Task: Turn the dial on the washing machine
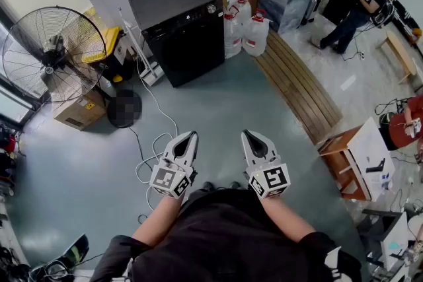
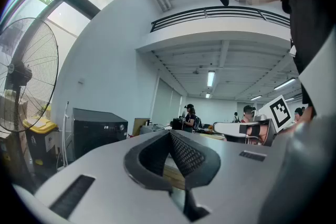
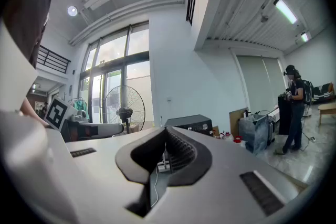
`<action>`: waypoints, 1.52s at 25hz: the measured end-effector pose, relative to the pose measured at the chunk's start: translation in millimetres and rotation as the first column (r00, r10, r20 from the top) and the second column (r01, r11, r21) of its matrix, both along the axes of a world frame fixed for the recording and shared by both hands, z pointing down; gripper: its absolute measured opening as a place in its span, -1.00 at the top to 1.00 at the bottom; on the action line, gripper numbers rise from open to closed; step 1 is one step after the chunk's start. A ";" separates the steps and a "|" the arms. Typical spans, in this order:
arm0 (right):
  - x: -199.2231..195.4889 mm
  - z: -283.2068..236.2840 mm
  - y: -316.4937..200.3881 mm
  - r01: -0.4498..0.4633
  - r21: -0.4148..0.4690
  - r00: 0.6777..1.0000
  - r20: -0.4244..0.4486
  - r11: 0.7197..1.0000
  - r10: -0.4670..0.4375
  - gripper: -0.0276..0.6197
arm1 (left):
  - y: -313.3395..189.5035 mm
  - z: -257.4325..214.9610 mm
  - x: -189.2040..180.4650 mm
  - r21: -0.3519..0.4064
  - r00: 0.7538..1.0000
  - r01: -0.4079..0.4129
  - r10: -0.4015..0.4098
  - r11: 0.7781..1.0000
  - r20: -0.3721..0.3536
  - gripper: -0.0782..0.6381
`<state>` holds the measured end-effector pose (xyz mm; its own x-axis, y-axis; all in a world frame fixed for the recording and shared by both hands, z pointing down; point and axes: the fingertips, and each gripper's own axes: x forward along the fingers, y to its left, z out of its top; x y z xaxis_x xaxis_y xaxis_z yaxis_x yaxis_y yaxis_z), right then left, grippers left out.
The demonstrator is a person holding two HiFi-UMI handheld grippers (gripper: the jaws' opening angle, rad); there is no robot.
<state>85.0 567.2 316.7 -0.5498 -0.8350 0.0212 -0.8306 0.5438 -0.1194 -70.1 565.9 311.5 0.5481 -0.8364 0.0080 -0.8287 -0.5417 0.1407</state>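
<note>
The black washing machine (image 1: 178, 26) stands on the floor against the far wall, its small round dial (image 1: 211, 8) at the top right of its front. It also shows far off in the left gripper view, washing machine (image 2: 97, 131) with dial (image 2: 122, 127), and in the right gripper view, washing machine (image 3: 191, 124) with dial (image 3: 205, 126). My left gripper (image 1: 192, 135) and right gripper (image 1: 245, 133) are held side by side close to my body, well short of the machine. Both are shut with nothing in them. In their own views the left gripper (image 2: 169, 134) and right gripper (image 3: 166, 131) point toward the machine.
A large standing fan (image 1: 53, 53) and a cardboard box (image 1: 79, 109) are at the left. Water jugs (image 1: 246, 30) stand right of the machine. Wooden planks (image 1: 297, 86) lie on the floor at the right. A white cable (image 1: 149, 155) runs across the floor. A person (image 1: 357, 10) stands far right.
</note>
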 end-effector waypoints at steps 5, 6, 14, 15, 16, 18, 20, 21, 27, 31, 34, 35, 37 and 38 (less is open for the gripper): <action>19.0 4.5 5.5 0.007 -0.014 1.000 0.025 1.000 -0.007 0.85 | 5.4 0.4 20.3 -0.017 1.000 -0.005 0.005 1.000 -0.016 0.74; 21.9 3.6 7.1 0.013 -0.005 0.998 0.060 1.000 -0.012 0.84 | 6.3 1.7 23.1 -0.023 1.000 -0.006 0.006 1.000 -0.019 0.74; 30.7 9.5 12.1 0.062 0.047 0.996 0.063 0.997 -0.065 0.84 | 11.9 10.5 35.0 -0.039 1.000 0.001 -0.002 0.999 -0.010 0.74; 32.3 13.0 10.9 0.066 0.039 0.996 0.064 0.997 -0.068 0.84 | 11.3 10.5 36.3 -0.040 1.000 0.006 -0.007 0.999 -0.016 0.74; 34.0 15.8 9.5 0.069 0.031 0.995 0.068 0.997 -0.071 0.84 | 11.1 9.6 36.9 -0.044 1.000 0.010 -0.011 0.999 -0.024 0.74; 36.8 19.4 6.3 0.066 0.018 0.994 0.082 0.998 -0.067 0.84 | 12.9 5.7 34.3 -0.056 0.999 0.019 -0.021 0.998 -0.041 0.74; 37.0 20.4 0.0 0.059 0.004 0.994 0.096 0.998 -0.059 0.84 | 13.7 4.0 26.0 -0.067 0.998 0.032 -0.035 0.997 -0.047 0.74; 36.3 21.1 -3.7 0.057 -0.001 0.994 0.096 0.998 -0.057 0.84 | 12.8 5.9 20.5 -0.073 0.998 0.039 -0.043 0.997 -0.048 0.74; 49.0 16.8 -40.2 0.002 0.035 0.995 0.103 0.999 -0.006 0.84 | -22.3 18.1 3.7 -0.092 0.996 0.061 -0.067 0.994 -0.060 0.74; 50.1 11.8 -83.0 -0.015 0.031 0.996 0.084 0.999 0.012 0.84 | -74.8 14.6 -6.2 -0.058 0.997 0.058 -0.061 0.997 -0.052 0.74; 43.3 11.6 -112.9 0.000 0.034 0.998 0.066 0.999 -0.002 0.84 | -113.7 18.8 -10.7 -0.059 0.996 0.052 -0.056 0.997 -0.064 0.74; 40.2 13.4 -125.4 0.006 0.032 0.998 0.059 0.999 -0.008 0.84 | -126.5 19.6 -11.8 -0.062 0.996 0.050 -0.054 0.997 -0.069 0.74; 31.1 13.6 -152.2 0.012 0.022 0.998 0.063 1.000 -0.013 0.84 | -151.6 21.1 -14.7 -0.060 0.996 0.037 -0.042 0.998 -0.075 0.74; 25.3 12.1 -165.3 0.017 0.020 0.998 0.067 1.000 -0.018 0.84 | -164.2 21.3 -16.5 -0.059 0.996 0.031 -0.036 0.998 -0.076 0.74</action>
<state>110.3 401.9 328.8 -0.5640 -0.8251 -0.0321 -0.8115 0.5611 -0.1635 -86.6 401.7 332.8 0.5205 -0.8537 0.0154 -0.8317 -0.5029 0.2352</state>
